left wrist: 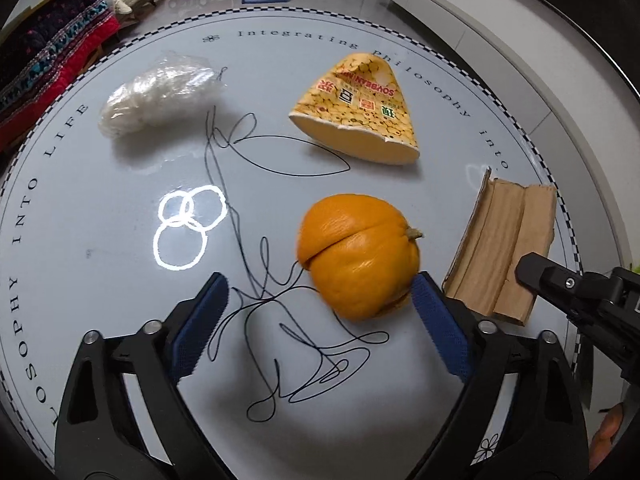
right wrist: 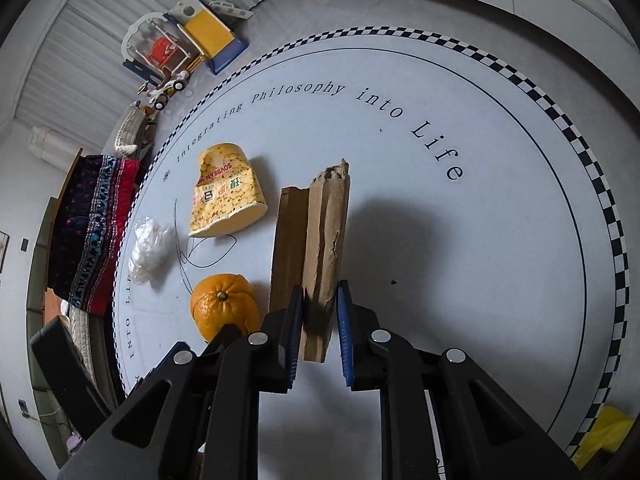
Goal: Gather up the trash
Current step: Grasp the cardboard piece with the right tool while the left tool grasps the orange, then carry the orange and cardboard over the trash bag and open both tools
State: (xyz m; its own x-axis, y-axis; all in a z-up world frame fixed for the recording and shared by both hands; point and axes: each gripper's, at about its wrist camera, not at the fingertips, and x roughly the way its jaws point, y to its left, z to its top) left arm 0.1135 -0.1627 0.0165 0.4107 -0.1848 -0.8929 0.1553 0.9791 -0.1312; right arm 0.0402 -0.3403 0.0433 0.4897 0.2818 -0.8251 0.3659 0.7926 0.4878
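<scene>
Orange peel (left wrist: 360, 256) sits on the round bench (left wrist: 120, 280), between the wide-open left hand-held gripper (left wrist: 320, 312), touching one pad. Tangled thread (left wrist: 288, 344) could snag there. Right hand-held gripper (right wrist: 320, 320), narrowly open, straddles cardboard (right wrist: 316, 248), which may slip.

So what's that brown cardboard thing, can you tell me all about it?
The torn brown cardboard strip is a long, folded piece with ragged edges and a crack down one side. It lies flat on the round white table, right beside the orange peel. The right gripper straddles its near end, blue pads close on either side, not clearly squeezing.
</scene>
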